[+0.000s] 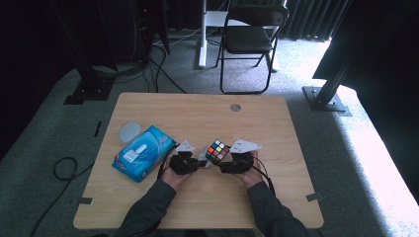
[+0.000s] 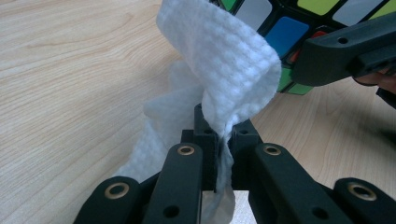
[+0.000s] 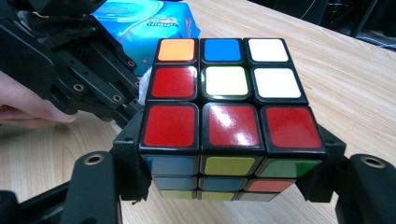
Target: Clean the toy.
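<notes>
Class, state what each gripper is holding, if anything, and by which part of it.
The left gripper pinches a white wipe at a bunched fold. The right gripper clamps the puzzle cube by two opposite side faces.

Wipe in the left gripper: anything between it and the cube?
Nothing visible. The wipe pinched in the left gripper hangs right beside the cube, which the right gripper clamps; bare table elsewhere.

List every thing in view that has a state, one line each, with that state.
Left tool: shut on the white textured wet wipe.
White textured wet wipe: crumpled, pinched, standing up beside the cube.
Right tool: shut on the scrambled colour-tiled puzzle cube.
Scrambled colour-tiled puzzle cube: unsolved, held.
Blue wet-wipe packet: lying flat on the table.
Black folding chair: unfolded, unoccupied.
</notes>
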A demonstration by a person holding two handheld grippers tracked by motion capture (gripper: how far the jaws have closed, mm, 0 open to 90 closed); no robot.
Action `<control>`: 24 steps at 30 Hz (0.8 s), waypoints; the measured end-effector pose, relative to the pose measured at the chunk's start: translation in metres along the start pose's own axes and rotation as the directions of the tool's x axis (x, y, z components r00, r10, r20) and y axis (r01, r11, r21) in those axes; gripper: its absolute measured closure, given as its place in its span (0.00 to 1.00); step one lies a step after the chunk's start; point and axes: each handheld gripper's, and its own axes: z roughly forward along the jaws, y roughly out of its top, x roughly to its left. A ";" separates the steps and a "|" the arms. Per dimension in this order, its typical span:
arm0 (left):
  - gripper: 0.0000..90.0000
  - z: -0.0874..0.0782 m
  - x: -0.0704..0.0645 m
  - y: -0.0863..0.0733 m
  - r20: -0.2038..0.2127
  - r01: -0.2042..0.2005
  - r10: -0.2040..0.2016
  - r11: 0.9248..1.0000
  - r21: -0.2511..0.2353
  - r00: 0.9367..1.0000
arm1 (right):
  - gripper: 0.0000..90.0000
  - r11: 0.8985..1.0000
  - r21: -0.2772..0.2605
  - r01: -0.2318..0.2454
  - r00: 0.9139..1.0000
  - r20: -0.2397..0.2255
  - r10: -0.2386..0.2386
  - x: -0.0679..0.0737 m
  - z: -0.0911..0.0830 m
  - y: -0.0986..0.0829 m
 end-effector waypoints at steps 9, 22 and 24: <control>0.94 0.002 -0.005 0.000 0.005 -0.026 0.026 1.000 -0.009 1.000 | 0.38 1.000 -0.006 -0.013 1.000 -0.014 0.013 0.000 0.000 0.000; 0.94 0.013 -0.018 -0.001 0.035 -0.104 0.103 0.994 0.018 0.994 | 0.38 1.000 -0.007 -0.009 1.000 -0.015 0.008 0.001 0.001 0.001; 0.94 0.014 -0.020 -0.001 0.039 -0.114 0.113 0.993 0.025 0.993 | 0.38 1.000 -0.006 -0.007 1.000 -0.015 0.007 0.001 0.001 0.001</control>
